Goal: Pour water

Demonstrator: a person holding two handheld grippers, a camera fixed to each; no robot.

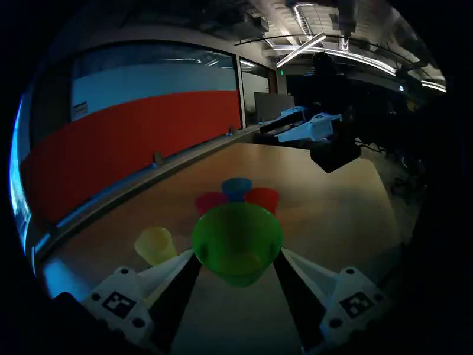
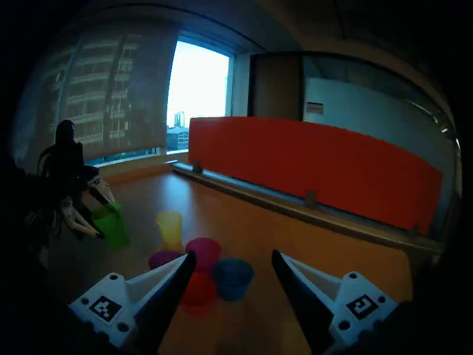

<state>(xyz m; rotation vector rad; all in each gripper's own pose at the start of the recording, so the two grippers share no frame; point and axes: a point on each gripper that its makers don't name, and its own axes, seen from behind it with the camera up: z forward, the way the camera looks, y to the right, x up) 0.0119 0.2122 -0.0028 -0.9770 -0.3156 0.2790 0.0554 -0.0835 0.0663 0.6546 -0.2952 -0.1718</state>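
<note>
The left gripper (image 1: 236, 257) holds a green cup (image 1: 237, 239) (other cups (image 1: 236, 187) beyond).

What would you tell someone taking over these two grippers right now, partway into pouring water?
Hands: left gripper has its fingers shut on the green cup, roughly upright; right gripper is open and holds nothing.
Things: on the table, yellow cup stands alone; magenta cup, purple cup, blue cup and red cup sit bunched together.
Done: green cup grasped. Left: the pour itself; I cannot see any water, nor tell which cup receives it.
</note>
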